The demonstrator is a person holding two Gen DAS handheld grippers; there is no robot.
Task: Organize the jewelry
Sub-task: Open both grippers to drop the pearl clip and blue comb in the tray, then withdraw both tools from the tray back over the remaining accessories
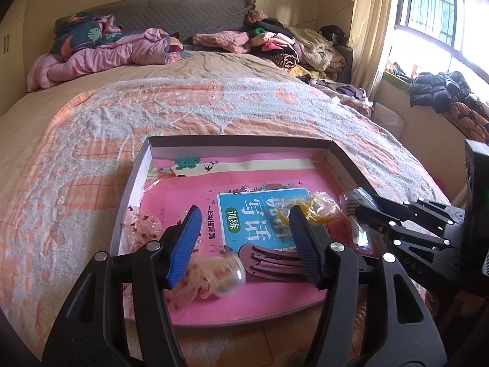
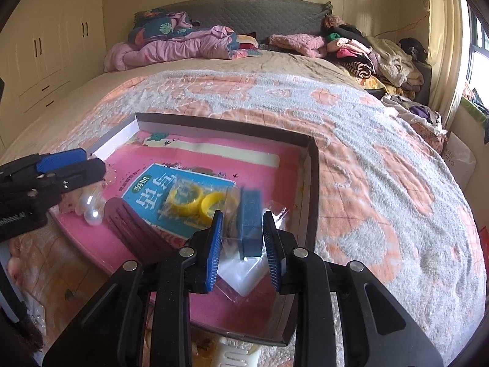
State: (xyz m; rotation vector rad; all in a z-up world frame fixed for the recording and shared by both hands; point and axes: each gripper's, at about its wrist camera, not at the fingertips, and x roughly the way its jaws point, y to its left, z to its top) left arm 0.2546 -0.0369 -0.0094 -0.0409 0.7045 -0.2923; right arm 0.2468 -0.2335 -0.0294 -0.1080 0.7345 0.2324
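A shallow cardboard box (image 1: 342, 153) (image 2: 313, 183) lies on the bed, lined with a pink workbook (image 1: 266, 214) (image 2: 171, 183). In it lie a bag of yellow rings (image 1: 314, 211) (image 2: 198, 202), a dark maroon hair comb (image 1: 269, 260) (image 2: 134, 226), pearl ornaments (image 1: 226, 278) (image 2: 91, 211) and a dark blue piece in a clear bag (image 2: 250, 223). My left gripper (image 1: 244, 223) (image 2: 76, 165) is open above the comb and pearls. My right gripper (image 2: 243, 223) (image 1: 360, 211) is open, its fingers on either side of the bagged blue piece.
The box rests on an orange and grey bedspread (image 1: 183, 104) (image 2: 382, 153). Piled clothes and quilts (image 1: 275, 42) (image 2: 351, 49) lie by the headboard. A window sill with jackets (image 1: 440, 88) is at the right. Wardrobes (image 2: 45, 46) stand at the left.
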